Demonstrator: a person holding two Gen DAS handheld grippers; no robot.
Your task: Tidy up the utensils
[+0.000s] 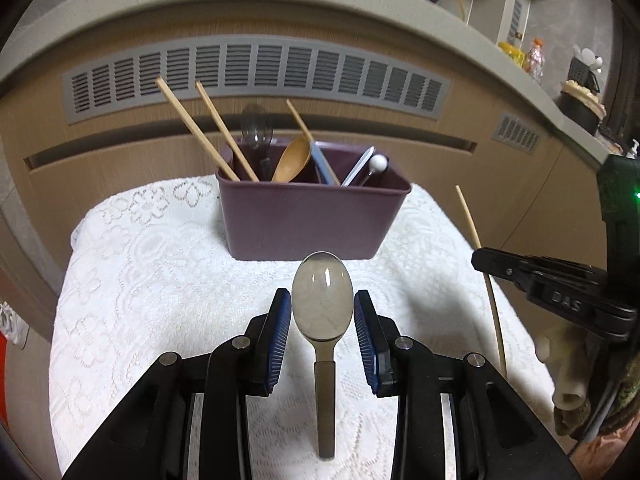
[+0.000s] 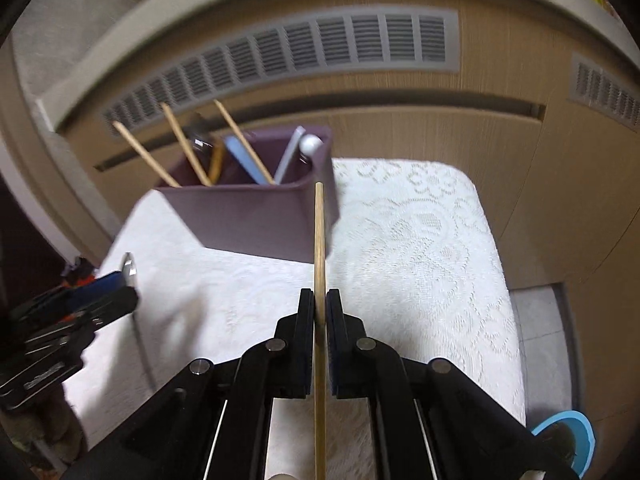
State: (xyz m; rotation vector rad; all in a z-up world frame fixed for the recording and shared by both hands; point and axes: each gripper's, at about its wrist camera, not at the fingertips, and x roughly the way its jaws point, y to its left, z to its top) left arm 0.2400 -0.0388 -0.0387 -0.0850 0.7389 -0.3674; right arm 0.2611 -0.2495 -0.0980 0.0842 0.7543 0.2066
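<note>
A metal spoon (image 1: pixel 322 300) sits between the blue pads of my left gripper (image 1: pixel 322 320), which is shut on the sides of its bowl, handle pointing back toward the camera. In the right wrist view my right gripper (image 2: pixel 319 304) is shut on a wooden chopstick (image 2: pixel 319 232) that points forward. A purple utensil bin (image 1: pixel 308 220) stands on the far part of the white lace cloth (image 1: pixel 160 280). It holds chopsticks, a wooden spoon (image 1: pixel 292 160), a clear plastic spoon and a white-tipped stick. The right gripper (image 1: pixel 486 260) with its chopstick (image 1: pixel 470 220) shows at the right edge. The left gripper (image 2: pixel 124 292) shows at the left.
Behind the bin (image 2: pixel 248 216) runs a wooden cabinet front with a grey vent grille (image 1: pixel 256 72). A counter at upper right carries bottles (image 1: pixel 534 56) and a dark pot. A blue round object (image 2: pixel 568 436) lies beyond the cloth's right edge.
</note>
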